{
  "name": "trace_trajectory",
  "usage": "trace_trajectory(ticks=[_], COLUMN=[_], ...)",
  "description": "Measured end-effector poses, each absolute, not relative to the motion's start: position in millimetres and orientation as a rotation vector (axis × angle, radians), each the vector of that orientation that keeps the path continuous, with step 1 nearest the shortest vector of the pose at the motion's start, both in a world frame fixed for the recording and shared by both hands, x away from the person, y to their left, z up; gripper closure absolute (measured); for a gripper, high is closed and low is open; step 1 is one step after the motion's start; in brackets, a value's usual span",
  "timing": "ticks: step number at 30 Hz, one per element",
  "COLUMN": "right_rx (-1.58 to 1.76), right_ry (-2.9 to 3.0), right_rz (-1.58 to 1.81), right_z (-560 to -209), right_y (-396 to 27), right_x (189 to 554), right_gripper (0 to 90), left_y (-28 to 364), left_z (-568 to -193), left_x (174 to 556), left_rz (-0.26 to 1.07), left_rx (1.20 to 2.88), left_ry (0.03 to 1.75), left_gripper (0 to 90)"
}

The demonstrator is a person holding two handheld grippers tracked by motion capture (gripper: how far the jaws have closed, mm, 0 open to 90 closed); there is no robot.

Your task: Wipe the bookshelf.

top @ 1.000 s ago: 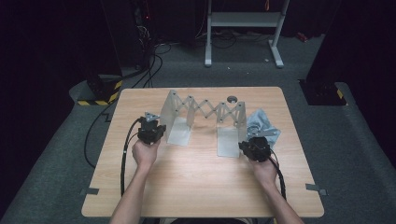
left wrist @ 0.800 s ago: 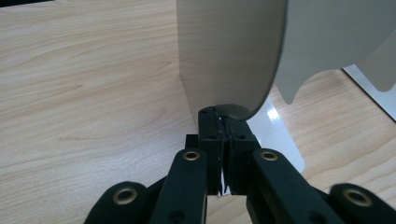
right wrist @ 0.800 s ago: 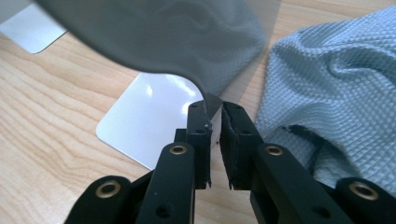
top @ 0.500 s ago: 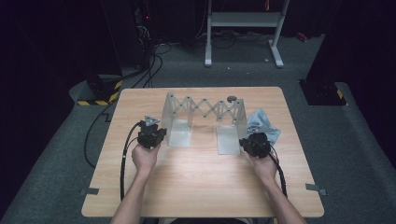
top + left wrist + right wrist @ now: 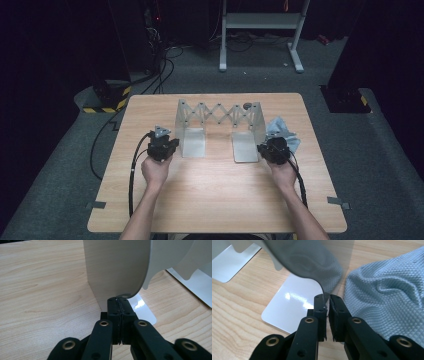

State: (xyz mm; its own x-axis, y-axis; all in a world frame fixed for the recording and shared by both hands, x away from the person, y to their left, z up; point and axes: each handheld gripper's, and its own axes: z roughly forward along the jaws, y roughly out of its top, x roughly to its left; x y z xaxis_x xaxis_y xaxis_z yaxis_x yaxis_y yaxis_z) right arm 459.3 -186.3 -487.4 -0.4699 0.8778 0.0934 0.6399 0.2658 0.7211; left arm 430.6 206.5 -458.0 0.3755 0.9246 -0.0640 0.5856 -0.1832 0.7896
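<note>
At the rack's (image 5: 220, 117) ends, both claws (image 5: 161, 146) (image 5: 274, 149) clamped, forearms level

Black gripper (image 5: 120, 307), brass rivets, trailing black cable.

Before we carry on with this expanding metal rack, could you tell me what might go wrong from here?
1. Each gripper, left and right, pinches only the thin bottom edge of an end plate of the rack; the smooth metal might slip out when pulled or pushed.
2. The blue cloth lies right beside the right end plate and may get dragged or trapped under its foot.
3. A small dark object sits by the lattice top and could get knocked.
</note>
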Motion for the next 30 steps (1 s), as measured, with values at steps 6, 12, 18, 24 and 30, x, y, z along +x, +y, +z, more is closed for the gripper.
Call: trace_trajectory(ticks=[6, 12, 18, 24, 30], right_rx=[1.41, 1.428, 1.427, 1.436, 1.44], right_ry=[2.201, 2.184, 2.185, 2.171, 2.16], right_rz=[1.018, 1.031, 1.026, 1.035, 1.044], right_z=[-489, -491, -491, -492, -493], right_y=[-188, -190, -185, -180, -180], right_x=[466, 470, 475, 482, 485], right_gripper=[85.9, 86.2, 85.6, 85.3, 85.2], left_y=[208, 210, 214, 217, 217], left_z=[-458, -459, -460, -461, -463], left_x=[431, 435, 442, 446, 449], left_rz=[0.582, 0.583, 0.58, 0.565, 0.565], left_rx=[1.876, 1.864, 1.848, 1.841, 1.841], left_ry=[1.308, 1.322, 1.34, 1.353, 1.359], left_gripper=[88.4, 87.8, 87.8, 87.3, 86.5])
